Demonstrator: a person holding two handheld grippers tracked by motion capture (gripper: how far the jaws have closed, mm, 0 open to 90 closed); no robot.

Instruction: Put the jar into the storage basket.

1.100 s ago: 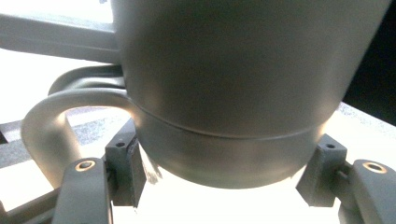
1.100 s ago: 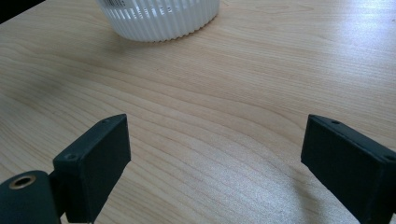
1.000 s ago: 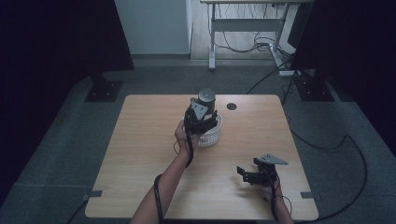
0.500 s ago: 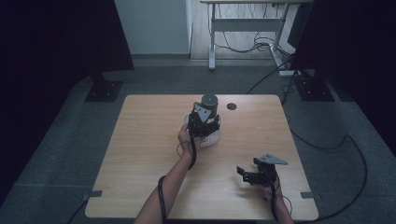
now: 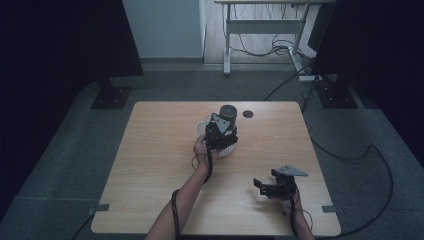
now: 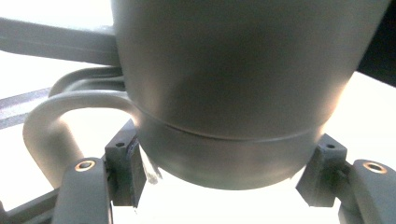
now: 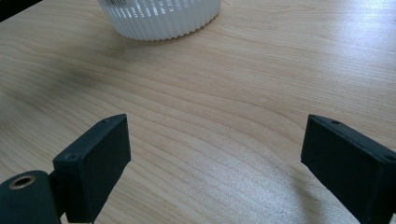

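Left gripper (image 5: 220,134) jaws grasp the grey mug (image 6: 233,84) at its base, above the white bowl (image 5: 202,130). Right gripper (image 7: 215,163) jaws released, over bare tabletop (image 5: 150,150).

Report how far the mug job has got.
Done: the left gripper is shut on the grey mug, jaws against its lower sides. In hand: the mug hangs over the white ribbed basket. Left: apparently setting it down and letting go. The right gripper waits open above the table.
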